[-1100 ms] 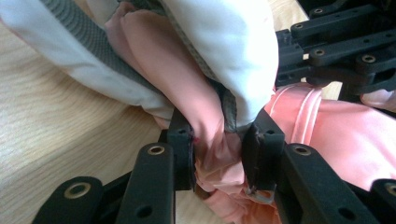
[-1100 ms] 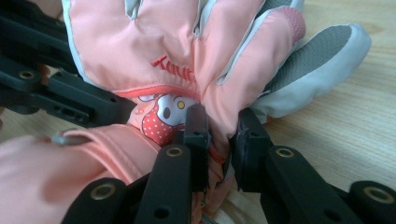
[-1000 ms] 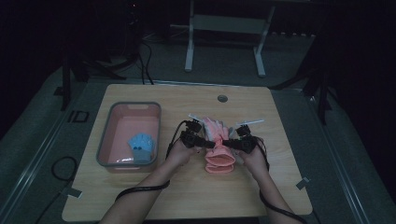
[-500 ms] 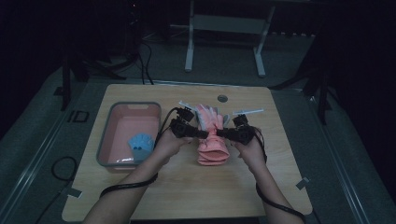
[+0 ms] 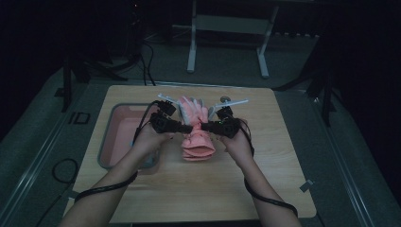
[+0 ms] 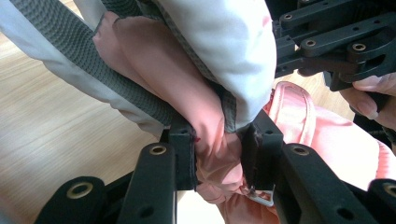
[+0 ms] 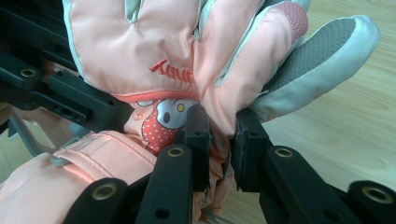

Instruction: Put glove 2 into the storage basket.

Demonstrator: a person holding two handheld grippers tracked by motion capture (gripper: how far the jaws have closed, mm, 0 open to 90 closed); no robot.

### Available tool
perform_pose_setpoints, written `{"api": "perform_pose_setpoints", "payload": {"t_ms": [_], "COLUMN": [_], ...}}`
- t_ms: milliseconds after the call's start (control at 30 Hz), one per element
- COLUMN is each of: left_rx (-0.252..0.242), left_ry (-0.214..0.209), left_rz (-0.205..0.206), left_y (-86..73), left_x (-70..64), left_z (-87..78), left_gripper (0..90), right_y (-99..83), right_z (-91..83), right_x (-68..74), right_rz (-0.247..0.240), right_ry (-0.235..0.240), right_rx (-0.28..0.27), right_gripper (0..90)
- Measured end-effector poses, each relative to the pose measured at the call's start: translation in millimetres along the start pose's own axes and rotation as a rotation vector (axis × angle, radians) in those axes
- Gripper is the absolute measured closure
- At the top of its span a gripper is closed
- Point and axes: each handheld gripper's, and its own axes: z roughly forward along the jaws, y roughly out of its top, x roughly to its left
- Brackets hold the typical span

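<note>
A pink padded glove (image 5: 193, 109) with pale grey fingertips is held over the middle of the wooden table (image 5: 265, 184), fingers pointing away from me. My left gripper (image 5: 186, 127) is shut on its left edge near the wrist, pinching pink fabric (image 6: 210, 135) between its pads (image 6: 183, 154). On the opposite edge my right gripper (image 5: 206, 126) is shut on the glove (image 7: 154, 42), just below a cartoon print. Under both grippers lies more pink padded fabric with a strap (image 5: 198, 147) (image 7: 88, 158). I cannot tell whether it is a second glove.
A pink tray with a grey rim (image 5: 116, 135) stands at the table's left, partly covered by the left forearm. A small round disc (image 5: 225, 99) lies near the far edge. Bare wood stretches to the right and front.
Both hands have moved away from me toward the table's far side, carrying the glove with them. The glove's fingers now stand higher and spread out between the grippers.
</note>
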Motion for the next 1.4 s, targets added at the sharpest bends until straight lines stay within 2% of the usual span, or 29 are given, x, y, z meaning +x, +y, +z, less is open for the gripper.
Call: {"api": "perform_pose_setpoints", "payload": {"t_ms": [433,667,867,1033,1167,1200,1233,1300,1400], "left_rx": [0.001,-0.010,-0.010,0.004,0.017,0.017,0.025,0.030,0.028], "left_ry": [0.042,0.068,0.100,0.117,0.121,0.121,0.115,0.110,0.104], "left_rz": [0.002,-0.012,-0.023,-0.037,-0.047,-0.047,-0.054,-0.051,-0.059], "left_y": [-10.9,-19.8,-29.4,-41.5,-50.9,-50.9,-58.9,-65.5,-69.2], "left_x": [22.3,36.8,51.4,68.7,84.1,84.1,95.8,104.3,108.6], "left_z": [-50.4,-80.6,-107.0,-126.2,-135.1,-135.1,-135.5,-132.9,-130.9], "left_gripper": [69.2,69.2,69.2,69.1,69.1,69.1,69.1,69.0,68.9], "right_y": [28.0,44.0,56.2,62.6,64.3,64.3,62.0,58.8,56.9], "right_z": [27.9,46.4,66.2,88.7,107.7,107.7,120.8,130.1,134.7], "right_x": [37.8,61.5,82.8,101.2,112.7,112.7,117.3,120.8,121.8], "right_rz": [-0.025,-0.043,-0.045,-0.046,-0.034,-0.034,-0.023,-0.023,-0.026], "right_ry": [0.046,0.072,0.102,0.128,0.143,0.143,0.146,0.133,0.126], "right_rx": [-0.001,-0.006,-0.019,-0.017,-0.016,-0.016,-0.010,-0.005,0.000], "right_gripper": [78.3,78.3,78.3,78.3,78.3,78.3,78.2,78.2,78.2]}}
